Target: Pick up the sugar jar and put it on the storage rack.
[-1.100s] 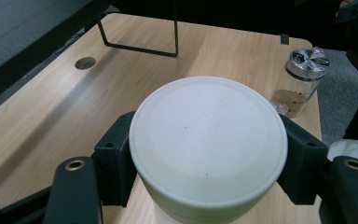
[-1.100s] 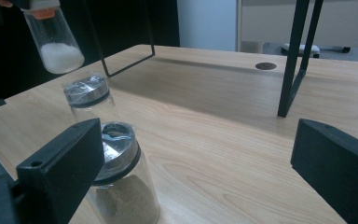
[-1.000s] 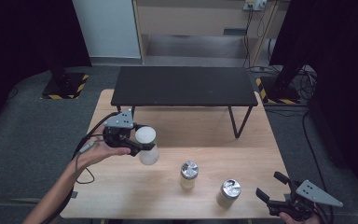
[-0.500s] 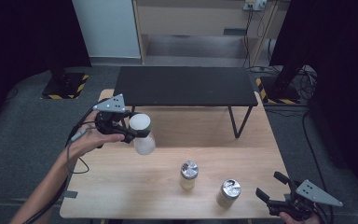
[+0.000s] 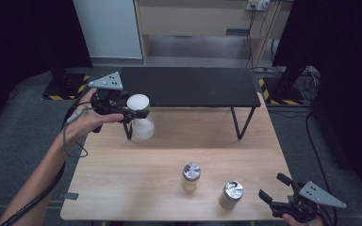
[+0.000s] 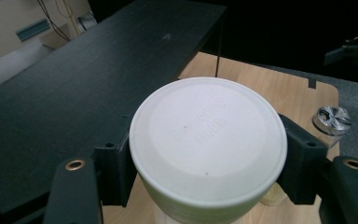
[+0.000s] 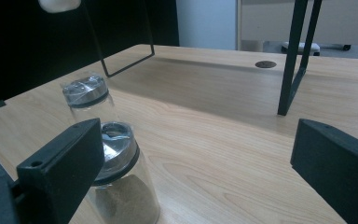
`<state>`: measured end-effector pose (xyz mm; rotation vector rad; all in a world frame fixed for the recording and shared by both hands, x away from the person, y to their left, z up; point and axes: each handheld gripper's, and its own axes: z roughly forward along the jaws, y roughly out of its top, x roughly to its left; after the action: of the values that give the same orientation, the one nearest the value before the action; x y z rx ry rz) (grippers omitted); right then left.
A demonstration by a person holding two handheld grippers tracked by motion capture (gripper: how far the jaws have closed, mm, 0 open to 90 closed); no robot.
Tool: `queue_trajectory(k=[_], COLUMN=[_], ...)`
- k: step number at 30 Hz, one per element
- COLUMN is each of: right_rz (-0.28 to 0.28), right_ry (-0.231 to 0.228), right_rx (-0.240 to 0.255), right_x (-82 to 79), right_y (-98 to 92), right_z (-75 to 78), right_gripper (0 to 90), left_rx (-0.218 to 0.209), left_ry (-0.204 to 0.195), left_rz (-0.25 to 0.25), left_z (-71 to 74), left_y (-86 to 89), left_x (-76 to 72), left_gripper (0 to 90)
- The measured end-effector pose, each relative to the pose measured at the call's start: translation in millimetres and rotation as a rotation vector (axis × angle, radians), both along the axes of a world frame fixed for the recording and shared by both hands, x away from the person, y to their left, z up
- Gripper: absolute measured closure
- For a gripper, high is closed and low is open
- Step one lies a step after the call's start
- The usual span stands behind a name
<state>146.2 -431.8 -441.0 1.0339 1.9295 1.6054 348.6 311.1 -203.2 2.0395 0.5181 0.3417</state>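
High view: left gripper (image 5: 136,109), black w/ grey three-cornered plate, sits upper left of frame, jaws clamped on the neck of a translucent white plastic bottle with a round white lid (image 5: 140,116). Bottle is held in the air at the front left corner of the black low metal shelf (image 5: 188,86), above the light wooden table (image 5: 136,174). Lower centre: two small clear glass jars with silver lids (image 5: 191,175), (image 5: 231,194), standing near each other. Right gripper (image 5: 275,189) at lower right corner, jaws spread wide, nothing btwn them, just right of the nearer jar

Left gripper view: white lid (image 6: 208,140) centre frame, black jaws pressed on both sides under it; shelf top upper left, one silver-lidded jar (image 6: 332,120) at right edge

Right gripper view: jaws wide apart at lower left & lower right, empty; nearer jar (image 7: 121,182) w/ brown powder lower left, just beside left jaw; 2nd jar (image 7: 87,99) behind it; shelf legs in upper half
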Motion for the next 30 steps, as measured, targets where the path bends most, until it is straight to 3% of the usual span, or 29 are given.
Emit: queue_trajectory(k=[15, 19, 30], right_rz=[-0.001, -0.002, -0.003], right_ry=[0.003, 0.003, 0.007], right_rx=[0.005, 0.008, 0.018], right_x=[0.0, 0.0, 0.3], right_y=[-1.0, -0.9, -2.5], right_z=[-0.3, -0.4, -1.6], right_gripper=[3.3, 3.3, 3.3], left_rx=[-0.009, 0.006, -0.003], left_ry=[-0.028, -0.03, -0.021], left_rz=[0.067, 0.08, 0.175], left_z=[36.8, 46.6, 54.1], left_y=[-7.4, -13.0, -22.7], left_x=[20.4, 28.6, 52.0], left_gripper=[31.8, 31.8, 31.8])
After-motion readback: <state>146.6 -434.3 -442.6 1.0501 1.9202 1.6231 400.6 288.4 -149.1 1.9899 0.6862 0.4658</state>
